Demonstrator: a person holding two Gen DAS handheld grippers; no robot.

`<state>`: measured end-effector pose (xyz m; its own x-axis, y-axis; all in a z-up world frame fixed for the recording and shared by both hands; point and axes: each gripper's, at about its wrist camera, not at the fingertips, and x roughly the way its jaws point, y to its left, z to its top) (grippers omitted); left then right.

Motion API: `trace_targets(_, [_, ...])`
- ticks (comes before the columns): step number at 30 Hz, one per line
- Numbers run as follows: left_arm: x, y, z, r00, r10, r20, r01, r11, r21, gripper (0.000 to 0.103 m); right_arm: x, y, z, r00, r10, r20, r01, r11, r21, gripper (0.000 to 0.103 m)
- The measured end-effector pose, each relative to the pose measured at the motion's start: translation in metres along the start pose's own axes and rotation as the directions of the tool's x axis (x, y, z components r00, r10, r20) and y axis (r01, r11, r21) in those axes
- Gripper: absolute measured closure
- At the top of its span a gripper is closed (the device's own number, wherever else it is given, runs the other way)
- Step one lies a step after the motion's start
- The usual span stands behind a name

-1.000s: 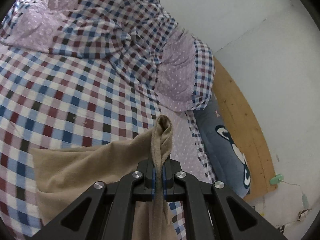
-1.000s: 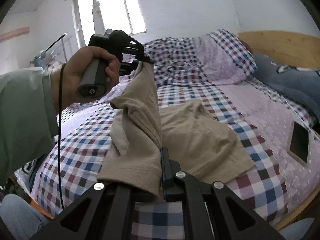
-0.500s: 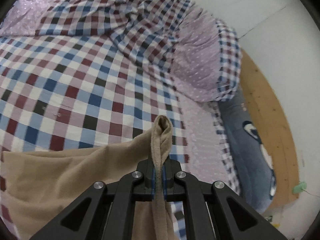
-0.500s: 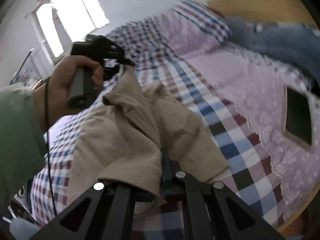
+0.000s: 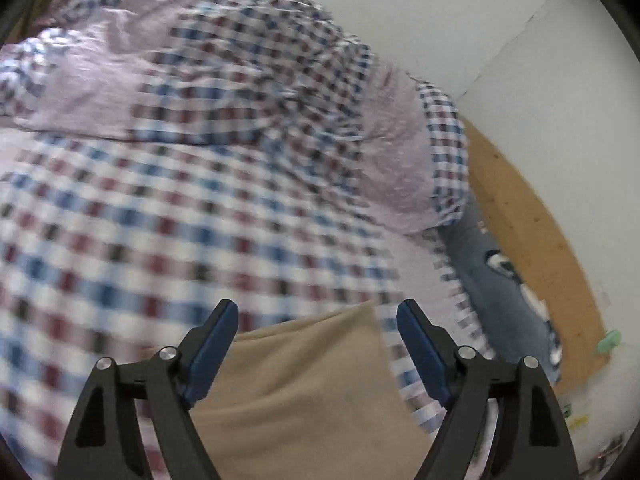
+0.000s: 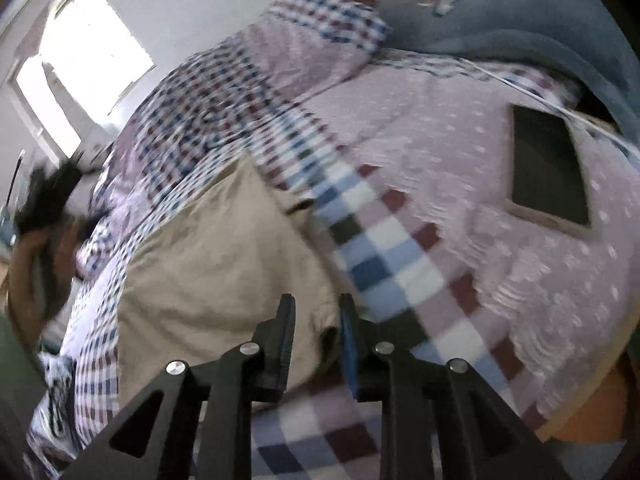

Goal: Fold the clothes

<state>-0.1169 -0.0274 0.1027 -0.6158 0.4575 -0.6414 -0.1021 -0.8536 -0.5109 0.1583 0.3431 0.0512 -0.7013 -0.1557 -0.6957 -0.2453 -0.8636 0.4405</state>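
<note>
Change: both grippers have let go of the shirt [image 5: 304,392].
Left gripper [image 5: 318,334]: spread wide, empty.
Right gripper [image 6: 316,332]: slightly parted, empty.
Shirt: flat on bed [image 6: 400,240].

Two blurred wrist views close above the checked bed [image 5: 168,216], apparently both sharing the beige garment [image 6: 208,264].
</note>
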Motion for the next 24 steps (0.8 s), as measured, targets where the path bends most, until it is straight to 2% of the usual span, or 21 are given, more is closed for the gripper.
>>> trace_targets(3, [-0.018, 0.039, -0.018, 0.998, 0.055, -0.021, -0.055, 0.998, 0.014, 0.018, -0.009, -0.011, 0.003, 0.998, -0.059, 0.026, 0.058, 0.998, 0.031, 0.079])
trace_targets(5, [-0.023, 0.060, -0.030, 0.997, 0.064, -0.031, -0.064, 0.998, 0.004, 0.018, -0.013, -0.012, 0.008, 0.995, -0.089, 0.050, 0.087, 0.996, 0.025, 0.079])
trace_targets(8, [-0.025, 0.087, -0.045, 0.999, 0.014, -0.044, -0.016, 0.999, -0.052, 0.018, -0.015, 0.004, 0.016, 0.994, -0.083, 0.076, 0.087, 0.995, -0.057, 0.077])
trace_targets(12, [-0.014, 0.107, -0.053, 0.992, -0.111, -0.061, 0.102, 0.985, -0.141, 0.018, -0.002, 0.040, 0.032, 0.999, 0.036, 0.039, -0.029, 0.985, -0.168, 0.063])
trace_targets(14, [-0.005, 0.108, -0.055, 0.985, -0.157, -0.072, 0.145, 0.978, -0.150, 0.018, 0.007, 0.061, 0.042, 0.996, 0.091, 0.009, -0.087, 0.969, -0.232, 0.061])
trace_targets(16, [0.006, 0.109, -0.055, 0.980, -0.181, -0.078, 0.167, 0.974, -0.156, 0.018, 0.018, 0.084, 0.054, 0.992, 0.123, -0.008, -0.119, 0.943, -0.309, 0.059])
trace_targets(19, [0.023, 0.114, -0.055, 0.974, -0.210, -0.089, 0.192, 0.965, -0.179, 0.020, 0.042, 0.103, 0.068, 0.988, 0.138, -0.067, -0.153, 0.933, -0.326, 0.057])
trace_targets(22, [0.040, 0.113, -0.051, 0.971, -0.212, -0.113, 0.192, 0.966, -0.171, 0.031, 0.066, 0.121, 0.081, 0.980, 0.151, -0.127, -0.186, 0.924, -0.335, 0.056])
trace_targets(24, [0.053, 0.110, -0.048, 0.971, -0.193, -0.142, 0.172, 0.974, -0.149, 0.038, 0.069, 0.128, 0.070, 0.964, 0.197, -0.178, -0.244, 0.919, -0.310, 0.055])
